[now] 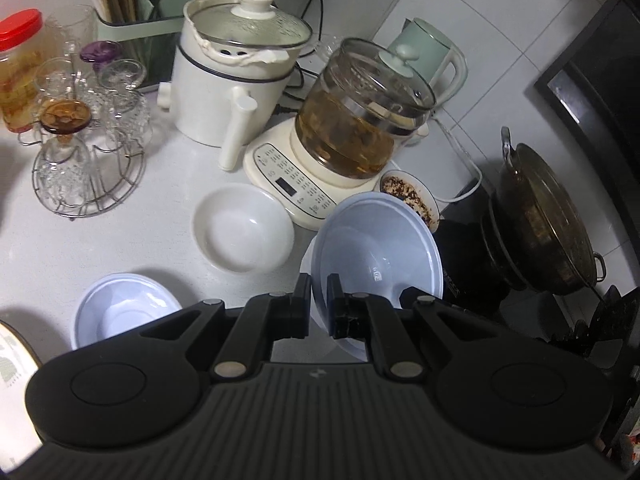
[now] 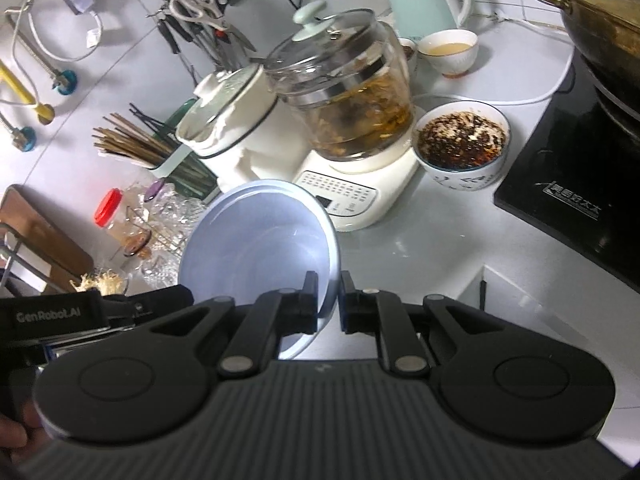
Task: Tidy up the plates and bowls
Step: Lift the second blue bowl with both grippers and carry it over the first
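A large pale blue bowl (image 1: 380, 256) hangs tilted above the white counter, held by both grippers. My left gripper (image 1: 319, 284) is shut on its near left rim. In the right wrist view my right gripper (image 2: 327, 280) is shut on the right rim of the same bowl (image 2: 260, 240). The left gripper's black body (image 2: 120, 308) shows at that bowl's left side. On the counter sit an empty white bowl (image 1: 243, 227) and a smaller pale blue bowl (image 1: 120, 312), left of the held one.
Behind stand a glass kettle on a cream base (image 1: 360, 120), a white pot with a lid (image 1: 236, 76), a chili-flake bowl (image 2: 464, 140) and a glass rack (image 1: 84, 148). An induction hob (image 2: 580, 168) with a wok (image 1: 544, 220) lies right. A sink edge (image 2: 504, 292) is near right.
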The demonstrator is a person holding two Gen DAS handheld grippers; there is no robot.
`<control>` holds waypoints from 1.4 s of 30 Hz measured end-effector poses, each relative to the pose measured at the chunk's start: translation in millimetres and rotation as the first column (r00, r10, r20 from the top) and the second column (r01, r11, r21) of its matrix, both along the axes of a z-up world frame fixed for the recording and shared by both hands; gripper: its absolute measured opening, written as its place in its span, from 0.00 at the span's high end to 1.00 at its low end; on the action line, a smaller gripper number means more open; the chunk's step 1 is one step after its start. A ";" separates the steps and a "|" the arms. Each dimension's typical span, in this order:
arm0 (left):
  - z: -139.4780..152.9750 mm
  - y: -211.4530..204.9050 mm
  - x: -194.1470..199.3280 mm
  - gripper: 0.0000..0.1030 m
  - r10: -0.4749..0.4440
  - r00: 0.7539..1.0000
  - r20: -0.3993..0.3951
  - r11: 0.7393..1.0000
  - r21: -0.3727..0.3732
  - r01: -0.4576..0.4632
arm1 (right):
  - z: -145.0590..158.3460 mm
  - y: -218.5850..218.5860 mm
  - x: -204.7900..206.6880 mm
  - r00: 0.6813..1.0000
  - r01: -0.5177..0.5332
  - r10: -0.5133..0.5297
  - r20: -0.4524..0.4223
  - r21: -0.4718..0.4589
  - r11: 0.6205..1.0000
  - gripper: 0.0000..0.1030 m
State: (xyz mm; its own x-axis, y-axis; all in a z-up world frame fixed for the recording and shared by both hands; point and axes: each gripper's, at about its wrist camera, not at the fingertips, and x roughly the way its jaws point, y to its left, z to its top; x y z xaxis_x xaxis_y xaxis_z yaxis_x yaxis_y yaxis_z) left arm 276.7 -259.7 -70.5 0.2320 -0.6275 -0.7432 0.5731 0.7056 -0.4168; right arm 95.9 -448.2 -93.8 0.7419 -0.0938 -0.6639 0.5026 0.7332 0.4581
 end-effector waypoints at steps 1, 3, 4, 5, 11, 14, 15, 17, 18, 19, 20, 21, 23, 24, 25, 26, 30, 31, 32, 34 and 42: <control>0.8 3.5 0.5 0.91 0.006 1.000 0.001 1.000 -0.002 -0.006 | 1.0 2.7 1.5 1.000 -0.006 0.006 0.003 -0.003 1.000 0.88; 2.8 13.0 1.5 0.91 0.026 1.000 0.004 1.000 -0.010 -0.026 | 3.2 9.3 4.5 1.000 -0.018 0.018 0.007 -0.007 1.000 0.88; 4.2 17.1 1.1 0.91 0.034 0.999 0.006 0.999 -0.015 -0.034 | 4.9 12.9 5.7 1.000 -0.023 0.023 0.006 -0.008 1.000 0.88; 5.2 21.0 1.1 0.91 0.039 0.999 0.011 0.999 -0.015 -0.039 | 6.7 16.8 6.9 1.000 -0.027 0.027 0.005 -0.012 1.000 0.87; 10.8 47.0 3.2 0.91 0.068 0.997 0.028 0.997 -0.033 -0.067 | 14.8 35.9 17.8 0.998 -0.062 0.062 0.004 -0.031 0.998 0.87; 14.7 60.3 6.6 0.91 0.090 0.995 0.035 0.995 -0.040 -0.088 | 19.4 44.3 26.0 0.996 -0.086 0.086 0.009 -0.043 0.995 0.87; 16.4 65.9 8.7 0.91 0.099 0.995 0.033 0.994 -0.048 -0.097 | 21.3 47.2 29.1 0.995 -0.095 0.096 0.010 -0.045 0.994 0.87; 19.0 76.2 12.5 0.91 0.122 0.992 0.037 0.991 -0.061 -0.120 | 25.4 53.8 36.0 0.993 -0.118 0.119 0.017 -0.049 0.992 0.87; 20.0 81.2 13.8 0.91 0.134 0.990 0.039 0.989 -0.068 -0.132 | 27.2 57.2 39.8 0.991 -0.131 0.132 0.018 -0.054 0.990 0.87; 20.7 86.5 14.9 0.91 0.147 0.988 0.042 0.987 -0.072 -0.144 | 28.7 60.5 43.5 0.989 -0.143 0.144 0.019 -0.060 0.988 0.87; 20.9 91.8 15.9 0.91 0.161 0.986 0.042 0.985 -0.076 -0.158 | 30.0 63.8 47.2 0.987 -0.156 0.157 0.019 -0.064 0.986 0.87; 20.9 96.5 16.8 0.91 0.175 0.984 0.041 0.982 -0.082 -0.172 | 31.1 67.2 50.9 0.985 -0.168 0.169 0.019 -0.068 0.984 0.87; 19.7 107.4 18.5 0.91 0.203 0.978 0.039 0.976 -0.091 -0.199 | 31.3 74.0 57.6 0.980 -0.194 0.196 0.018 -0.071 0.978 0.87; 18.0 112.9 19.8 0.91 0.222 0.975 0.029 0.971 -0.093 -0.219 | 30.5 77.1 61.6 0.978 -0.209 0.210 0.013 -0.068 0.976 0.87; 15.3 118.2 21.0 0.91 0.239 0.971 0.017 0.967 -0.096 -0.236 | 29.7 80.1 65.5 0.975 -0.222 0.223 0.006 -0.066 0.973 0.87; 12.4 123.0 22.3 0.91 0.255 0.967 0.006 0.963 -0.095 -0.254 | 28.8 83.4 69.1 0.972 -0.234 0.234 -0.003 -0.064 0.970 0.87; 6.2 137.8 25.2 0.91 0.312 0.950 -0.016 0.946 -0.083 -0.313 | 25.8 96.7 81.6 0.958 -0.286 0.285 -0.034 -0.053 0.957 0.87; 4.3 140.5 26.0 0.91 0.321 0.947 -0.019 0.944 -0.078 -0.321 | 25.0 99.8 85.0 0.954 -0.300 0.298 -0.042 -0.056 0.952 0.87; 1.4 143.2 27.5 0.91 0.329 0.944 -0.028 0.941 -0.073 -0.330 | 23.7 102.7 88.9 0.950 -0.310 0.307 -0.051 -0.058 0.949 0.87; -6.3 147.3 30.9 0.91 0.350 0.935 -0.048 0.934 -0.057 -0.353 | 18.2 106.4 97.3 0.944 -0.326 0.322 -0.072 -0.047 0.944 0.87; -50.1 153.0 37.0 0.91 0.387 0.914 -0.121 0.922 0.043 -0.384 | -21.6 114.4 119.8 0.920 -0.351 0.347 -0.184 0.015 0.936 0.87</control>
